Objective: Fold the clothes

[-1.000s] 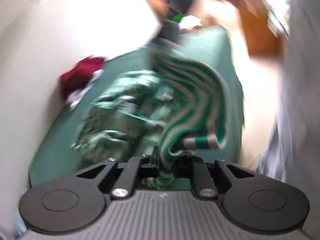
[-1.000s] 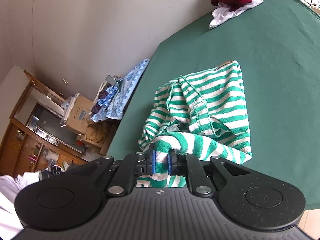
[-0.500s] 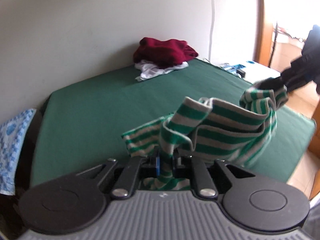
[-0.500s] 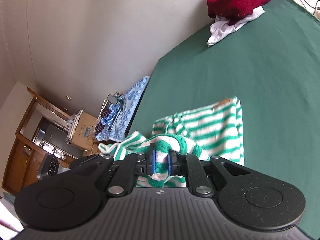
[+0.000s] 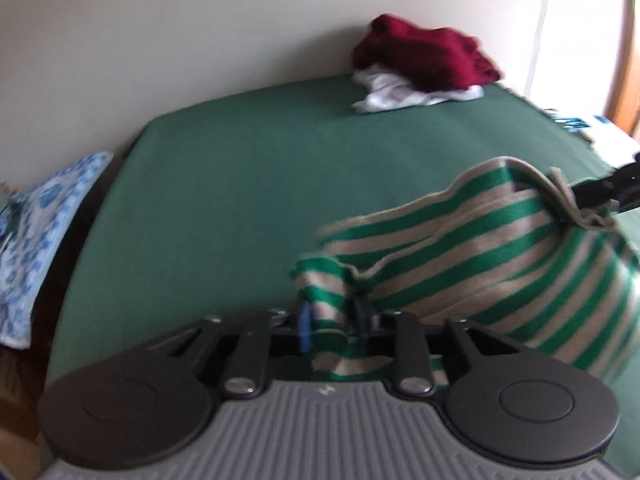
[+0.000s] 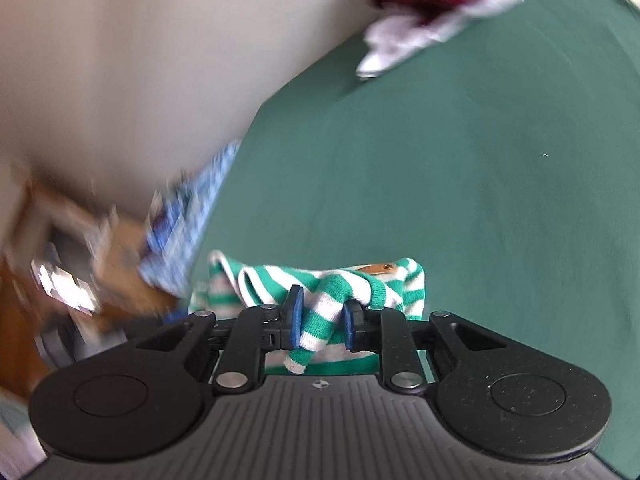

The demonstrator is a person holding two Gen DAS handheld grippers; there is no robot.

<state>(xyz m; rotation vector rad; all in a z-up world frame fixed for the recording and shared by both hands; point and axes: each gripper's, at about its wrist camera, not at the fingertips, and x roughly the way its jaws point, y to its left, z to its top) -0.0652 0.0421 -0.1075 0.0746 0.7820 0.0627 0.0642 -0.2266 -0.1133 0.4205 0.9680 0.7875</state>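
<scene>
Green-and-cream striped knit fabric (image 5: 480, 256) hangs slung between the two hand-held grippers above a dark green bed cover (image 5: 248, 184). In the left wrist view, the left gripper (image 5: 334, 322) has a bunched fold of the striped garment between its blue-padded fingers (image 5: 305, 326); its jaws are opening, and a gap shows beside the cloth. From there the garment stretches up and to the right to the black tip of the right gripper (image 5: 600, 196), where its edge is gathered.

In the right wrist view, the right gripper (image 6: 322, 322) also has a striped fold (image 6: 320, 320) draped between its blue pads (image 6: 295, 316). Its jaws are opening too, and the pads stand clear of the cloth on both sides. A small tan label (image 6: 376, 268) shows on the garment just beyond.

At the far end of the bed cover, a dark red garment (image 5: 428, 60) lies heaped on a crumpled white cloth (image 5: 404, 96) against the pale wall (image 5: 200, 32). A blue patterned cloth (image 5: 36, 224) lies beside the bed.
</scene>
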